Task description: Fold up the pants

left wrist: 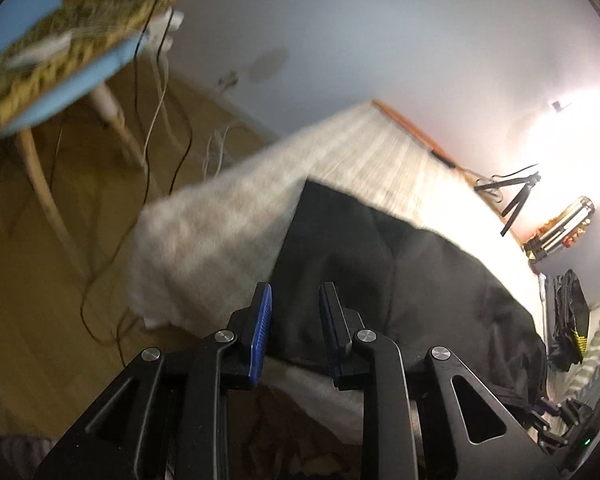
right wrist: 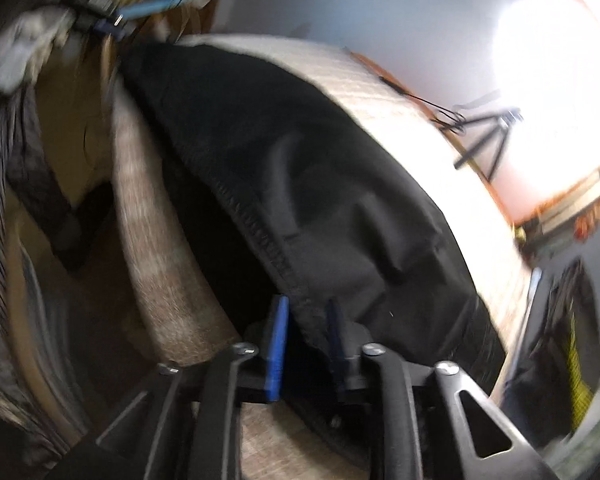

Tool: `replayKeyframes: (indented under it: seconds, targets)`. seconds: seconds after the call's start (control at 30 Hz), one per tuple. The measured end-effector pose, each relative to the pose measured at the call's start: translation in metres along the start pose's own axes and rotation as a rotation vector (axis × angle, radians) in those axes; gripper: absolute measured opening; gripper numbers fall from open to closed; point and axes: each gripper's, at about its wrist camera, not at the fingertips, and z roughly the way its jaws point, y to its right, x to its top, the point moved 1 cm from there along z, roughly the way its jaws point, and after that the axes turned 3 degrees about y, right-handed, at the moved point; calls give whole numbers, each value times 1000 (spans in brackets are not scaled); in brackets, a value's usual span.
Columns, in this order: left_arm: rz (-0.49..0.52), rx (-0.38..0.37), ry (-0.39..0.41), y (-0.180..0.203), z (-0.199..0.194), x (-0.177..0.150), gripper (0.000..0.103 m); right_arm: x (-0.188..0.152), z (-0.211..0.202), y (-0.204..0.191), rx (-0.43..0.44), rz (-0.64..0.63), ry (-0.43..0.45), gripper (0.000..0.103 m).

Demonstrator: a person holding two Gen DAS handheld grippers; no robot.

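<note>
Black pants (left wrist: pixel 400 264) spread across a pale, woolly blanket (left wrist: pixel 204 240) on a raised surface, reaching from the near edge toward the far right. Left gripper (left wrist: pixel 296 320) poised above the near hem, jaws parted, nothing pinched. Right gripper (right wrist: pixel 306 332) with jaws parted too, a stitched edge of the cloth lying between the blue pads (right wrist: pixel 278 340) but not visibly squeezed. Probably light, limp, slightly slick fabric; likely to sag and crease when lifted. Best taken at the stitched hem or waistband corners, both layers together. Blue stool (left wrist: pixel 80 68) at far left.
</note>
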Motion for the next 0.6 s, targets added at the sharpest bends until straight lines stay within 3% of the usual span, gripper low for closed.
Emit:
replayKeyframes:
  seconds: [0.1,0.17,0.23,0.4,0.6]
  targets:
    - [78,-47,7,25,-5,4,24,-14,-20,23,-3,175,42,36]
    - [156,-93,-12,50,-3,1,33,-31,-33,48,-26,333,58,38]
    - [228,-157,-50,79,4,-6,38,-52,-41,70,-53,472,58,41]
    - [380,-319,-182,155,31,-37,41,-119,-56,128,-77,906,61,45]
    - [545,-446,-310,232,60,-80,41,-169,-50,155,-20,1201,84,50]
